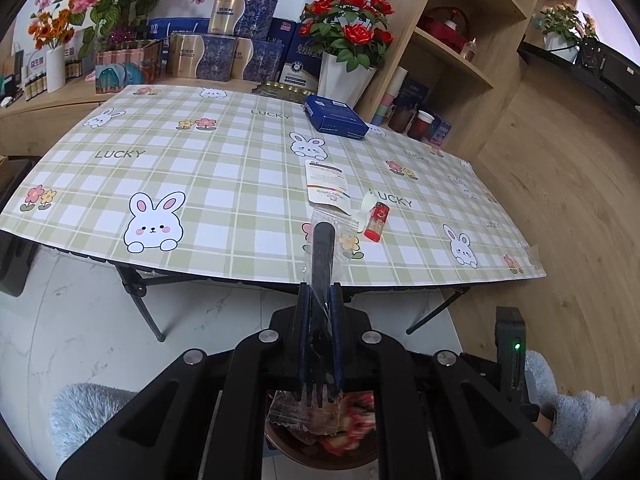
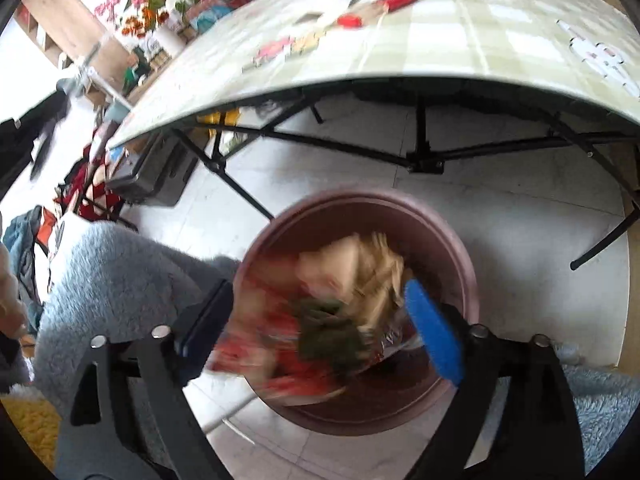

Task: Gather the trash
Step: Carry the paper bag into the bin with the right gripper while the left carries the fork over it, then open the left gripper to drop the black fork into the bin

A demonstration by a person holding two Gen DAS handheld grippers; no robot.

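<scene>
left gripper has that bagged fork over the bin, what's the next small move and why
Probably open the left gripper and let the bagged black fork drop. It is clamped between shut jaws, and the brown bin with wrappers in it sits right below. The right gripper is already open over that bin.

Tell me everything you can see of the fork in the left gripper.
The fork is black and looks like plastic, sealed in a clear wrapper. The left gripper is shut on its middle, handle pointing out over the table edge, tines back toward the camera. The tines hang above the brown bin, beside a wrapper there; touching or not, I can't tell.
</scene>
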